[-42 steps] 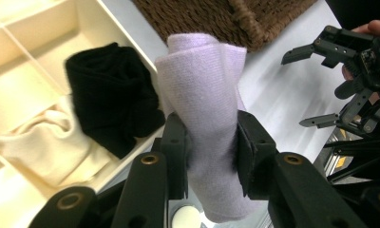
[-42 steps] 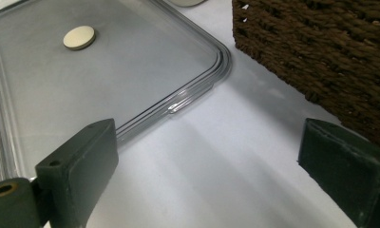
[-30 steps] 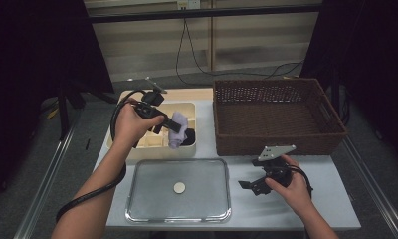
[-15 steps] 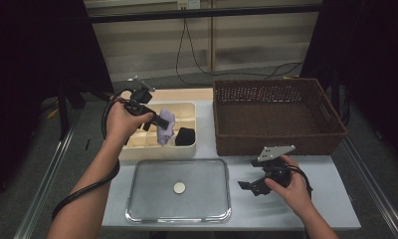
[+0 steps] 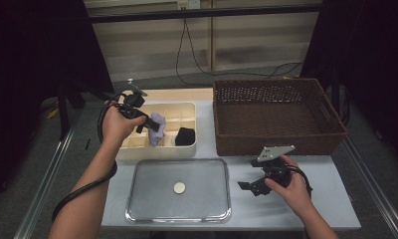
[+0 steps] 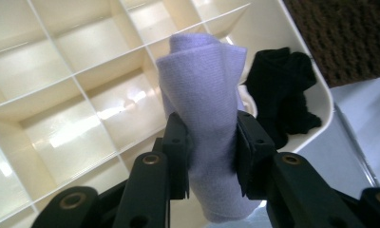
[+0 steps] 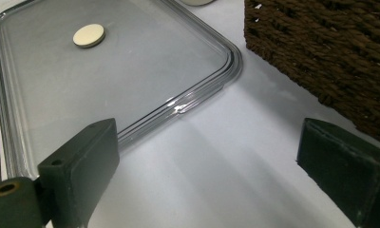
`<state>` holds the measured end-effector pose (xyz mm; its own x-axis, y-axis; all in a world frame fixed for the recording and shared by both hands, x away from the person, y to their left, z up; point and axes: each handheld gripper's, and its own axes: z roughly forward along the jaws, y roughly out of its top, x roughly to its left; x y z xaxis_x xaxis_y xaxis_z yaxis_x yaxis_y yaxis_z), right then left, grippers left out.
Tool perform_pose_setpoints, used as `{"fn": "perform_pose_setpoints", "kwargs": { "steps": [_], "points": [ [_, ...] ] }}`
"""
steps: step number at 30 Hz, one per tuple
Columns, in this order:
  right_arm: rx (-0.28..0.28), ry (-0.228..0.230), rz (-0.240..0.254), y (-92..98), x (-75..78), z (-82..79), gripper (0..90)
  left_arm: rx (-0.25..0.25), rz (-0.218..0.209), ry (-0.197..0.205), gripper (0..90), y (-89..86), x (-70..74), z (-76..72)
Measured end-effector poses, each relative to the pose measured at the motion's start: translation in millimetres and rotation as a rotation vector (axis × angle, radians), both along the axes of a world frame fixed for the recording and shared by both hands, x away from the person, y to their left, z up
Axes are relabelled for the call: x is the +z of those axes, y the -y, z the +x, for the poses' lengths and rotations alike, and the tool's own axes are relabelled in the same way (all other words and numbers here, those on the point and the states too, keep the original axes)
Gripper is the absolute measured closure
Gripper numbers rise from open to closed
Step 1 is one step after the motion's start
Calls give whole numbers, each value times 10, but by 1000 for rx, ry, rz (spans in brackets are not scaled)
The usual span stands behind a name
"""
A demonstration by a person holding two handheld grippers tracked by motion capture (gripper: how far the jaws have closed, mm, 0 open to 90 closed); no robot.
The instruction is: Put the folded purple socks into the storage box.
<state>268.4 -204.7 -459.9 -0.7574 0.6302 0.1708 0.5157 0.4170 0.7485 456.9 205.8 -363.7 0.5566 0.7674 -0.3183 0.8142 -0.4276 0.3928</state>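
Left hand-held gripper [image 6: 211,142] pinches a rolled lilac cloth sock [image 6: 204,104] above the cream plastic divided organiser [image 6: 60,95], apparently to slot it into a cell.

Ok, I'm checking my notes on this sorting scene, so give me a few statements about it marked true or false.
1. The left gripper is clamped on a rolled lilac cloth. True.
2. The right gripper holds a black cloth. False: its jaws stand open over the table, holding nothing.
3. A black cloth lies in the cream divided box. True.
4. The wicker basket holds folded clothes. False: nothing shows in it.
5. The clear lid lies flat on the table. True.
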Motion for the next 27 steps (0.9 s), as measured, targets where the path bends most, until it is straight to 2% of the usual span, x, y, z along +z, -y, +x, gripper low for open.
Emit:
{"fn": "perform_pose_setpoints", "kwargs": {
  "steps": [8,13,17,27],
  "points": [
    [2,0,-2,-6,1,-2,59,18,28,-15,697,-56,-122,7],
    [2,-3,-2,-2,-3,-1,60,15,56,-35,700,-85,-249,7],
    [4,-1,3,-6,-2,-2,60,14,55,-42,705,-73,-378,-18],
    [2,-3,-5,-28,-5,-8,60,-14,92,-30,713,-16,-438,-75]
  ]
}}
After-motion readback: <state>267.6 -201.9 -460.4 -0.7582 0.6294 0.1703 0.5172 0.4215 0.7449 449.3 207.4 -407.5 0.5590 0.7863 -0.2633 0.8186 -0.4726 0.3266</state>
